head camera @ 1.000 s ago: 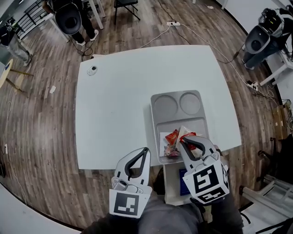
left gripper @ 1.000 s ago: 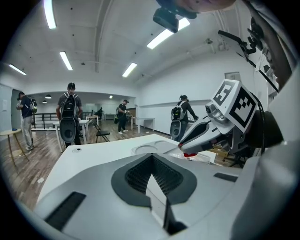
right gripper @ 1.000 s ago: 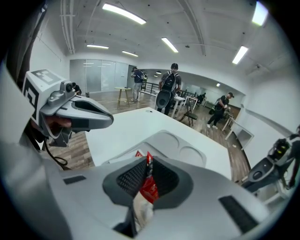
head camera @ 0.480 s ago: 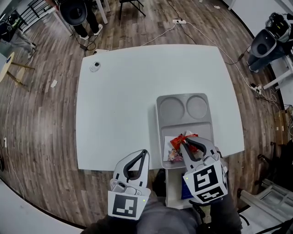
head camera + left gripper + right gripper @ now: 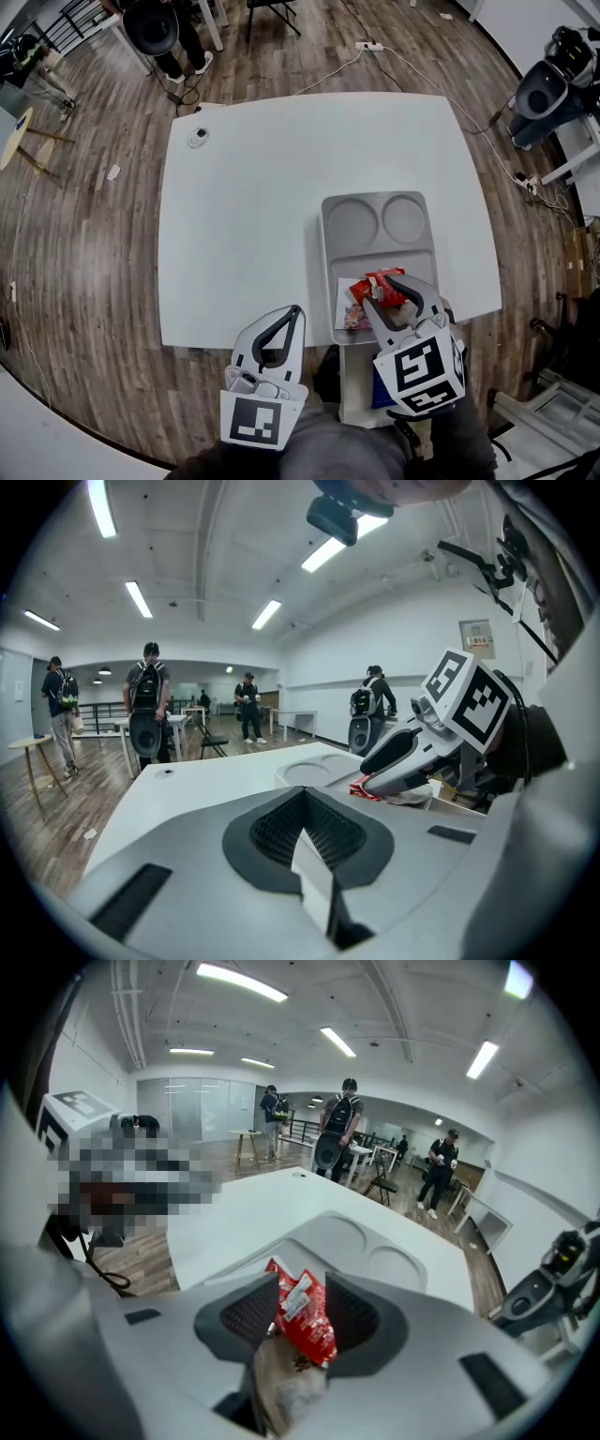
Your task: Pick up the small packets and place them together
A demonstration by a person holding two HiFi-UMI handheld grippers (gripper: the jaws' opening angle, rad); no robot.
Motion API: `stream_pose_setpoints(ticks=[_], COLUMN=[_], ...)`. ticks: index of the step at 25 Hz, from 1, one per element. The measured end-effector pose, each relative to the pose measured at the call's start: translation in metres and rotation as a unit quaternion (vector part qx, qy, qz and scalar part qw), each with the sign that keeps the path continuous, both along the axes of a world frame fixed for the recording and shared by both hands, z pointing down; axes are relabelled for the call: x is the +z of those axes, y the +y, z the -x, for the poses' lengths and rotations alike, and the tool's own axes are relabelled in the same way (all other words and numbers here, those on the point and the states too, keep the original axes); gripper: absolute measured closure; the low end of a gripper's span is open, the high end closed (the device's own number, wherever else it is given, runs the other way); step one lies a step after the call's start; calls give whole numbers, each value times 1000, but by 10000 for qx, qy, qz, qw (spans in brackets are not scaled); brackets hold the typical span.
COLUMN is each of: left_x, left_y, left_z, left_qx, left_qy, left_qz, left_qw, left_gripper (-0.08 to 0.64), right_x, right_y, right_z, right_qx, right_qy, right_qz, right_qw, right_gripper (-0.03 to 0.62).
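A red snack packet (image 5: 382,284) lies in the near compartment of the grey tray (image 5: 375,220), on top of a pinkish packet (image 5: 354,317) and pale ones. My right gripper (image 5: 392,292) reaches over that pile. Its jaws have just been opening, and the red packet (image 5: 302,1312) stands loosely between them with a gap on one side. A beige packet (image 5: 284,1382) shows beneath it. My left gripper (image 5: 298,311) hovers at the table's near edge, left of the tray, shut and empty. In the left gripper view the right gripper (image 5: 398,761) sits over the packets.
The tray's two round wells (image 5: 380,217) are bare. A small round object (image 5: 197,137) lies at the white table's far left corner (image 5: 178,117). People (image 5: 150,705) stand beyond the table. A blue box (image 5: 380,386) sits below the near edge.
The right gripper's jaws have spread apart around the red packet, which now rests on the pile in the tray. The left gripper has stayed put.
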State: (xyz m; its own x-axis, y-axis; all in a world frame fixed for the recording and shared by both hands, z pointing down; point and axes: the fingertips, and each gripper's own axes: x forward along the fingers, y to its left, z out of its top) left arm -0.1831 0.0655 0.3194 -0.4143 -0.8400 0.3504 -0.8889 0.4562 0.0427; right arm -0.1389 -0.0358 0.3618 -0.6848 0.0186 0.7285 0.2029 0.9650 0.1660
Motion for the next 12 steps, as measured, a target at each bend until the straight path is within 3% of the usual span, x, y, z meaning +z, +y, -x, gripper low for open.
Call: stream_pose_setpoints(ticks=[12], left_x=[-7], left_y=[-2], left_z=[-7], left_qx=[52], left_qy=[-95], left_qz=[-15], left_qw=[9999], left_gripper=[560], right_x=[-8], right_y=[0], right_z=[-5], right_qx=[-18], right_qy=[-93], right_qz=[-66], right_qw=[9999], right_gripper=[451])
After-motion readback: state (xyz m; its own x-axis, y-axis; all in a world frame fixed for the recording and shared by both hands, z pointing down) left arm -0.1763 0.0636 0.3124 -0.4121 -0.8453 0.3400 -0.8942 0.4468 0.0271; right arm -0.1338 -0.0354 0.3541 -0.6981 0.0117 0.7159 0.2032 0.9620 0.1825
